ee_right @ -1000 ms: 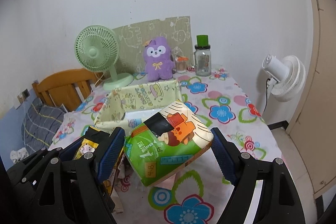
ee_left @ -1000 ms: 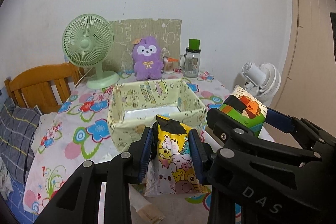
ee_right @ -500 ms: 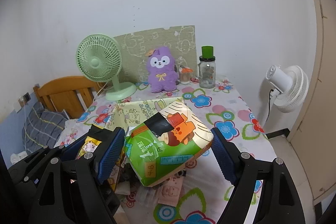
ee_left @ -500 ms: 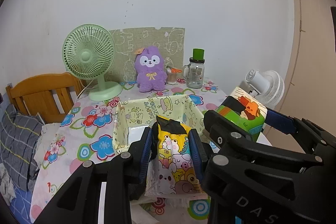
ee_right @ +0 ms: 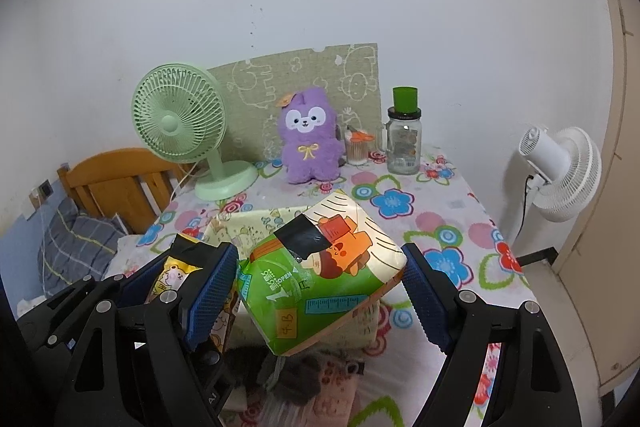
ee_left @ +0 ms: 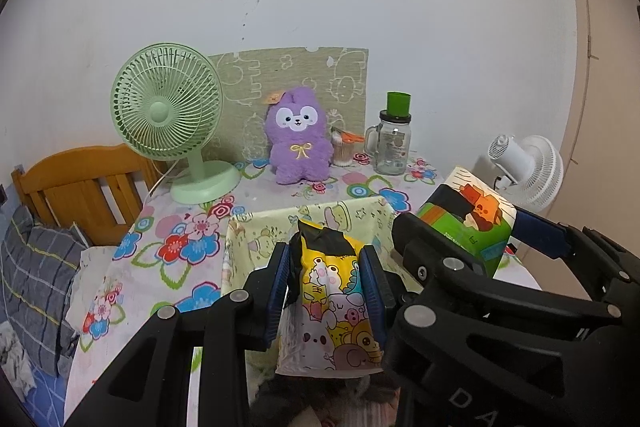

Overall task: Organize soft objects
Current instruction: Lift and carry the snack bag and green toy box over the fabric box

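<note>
Flowered table (ee_right: 452, 211) below — left tongs (ee_left: 326, 287) pinch yellow pack (ee_left: 340, 311), right tongs (ee_right: 320, 291) pinch green pack (ee_right: 320, 275).

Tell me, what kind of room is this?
Probably a bedroom at home: a wooden bed frame with a plaid pillow beside a flowery table, where a purple plush toy and green fan stand.

The soft green-and-cream plastic pack with an orange cartoon figure (ee_right: 320, 275) carries the word "OPEN", a large "1" and a yellow label reading "4-B", while the black plastic gripper frame (ee_left: 500, 355) shows "DA".
</note>
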